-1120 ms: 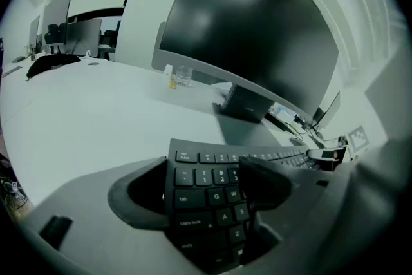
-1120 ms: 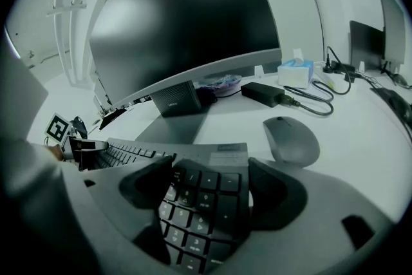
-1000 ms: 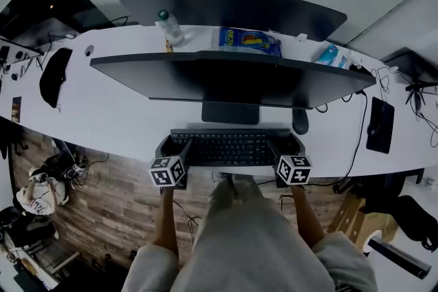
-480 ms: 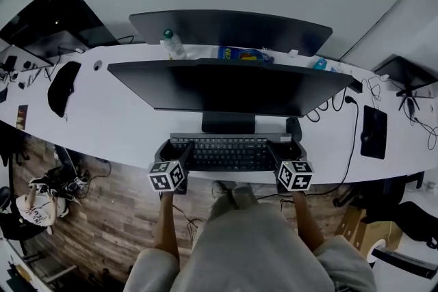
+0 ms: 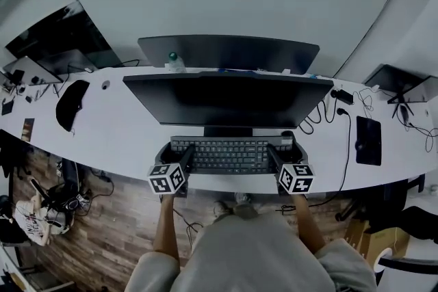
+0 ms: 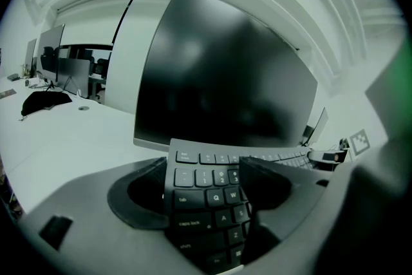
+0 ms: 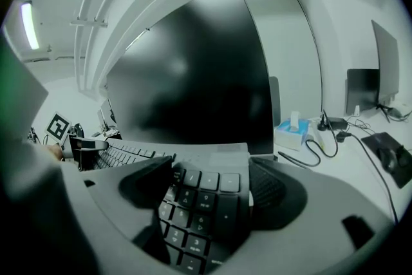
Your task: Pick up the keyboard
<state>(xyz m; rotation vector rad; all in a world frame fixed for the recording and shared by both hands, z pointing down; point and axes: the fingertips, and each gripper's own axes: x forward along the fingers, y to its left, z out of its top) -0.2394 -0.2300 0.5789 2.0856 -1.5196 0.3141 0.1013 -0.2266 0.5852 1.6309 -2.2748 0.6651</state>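
A dark keyboard (image 5: 229,154) lies crosswise in front of the monitor stand, over the white desk's (image 5: 123,140) front edge. My left gripper (image 5: 175,152) is shut on its left end, and my right gripper (image 5: 284,150) is shut on its right end. In the left gripper view the keyboard (image 6: 199,177) is wedged between the jaws of the left gripper (image 6: 206,196), tilted, with the tab and caps lock keys showing. In the right gripper view the keyboard's number-pad end (image 7: 206,193) fills the gap of the right gripper (image 7: 209,203). I cannot tell whether it is clear of the desk.
A wide dark monitor (image 5: 229,99) stands just behind the keyboard, with a second monitor (image 5: 229,51) and a bottle (image 5: 174,61) behind it. A black object (image 5: 72,102) lies at the left, and cables (image 5: 339,113) and a dark pad (image 5: 368,140) at the right. A tissue box (image 7: 293,129) is nearby.
The head view has pulled back, so the desk and monitor look smaller. Both grippers stay clamped on the keyboard's ends, which now sit closer under the monitor's lower edge.
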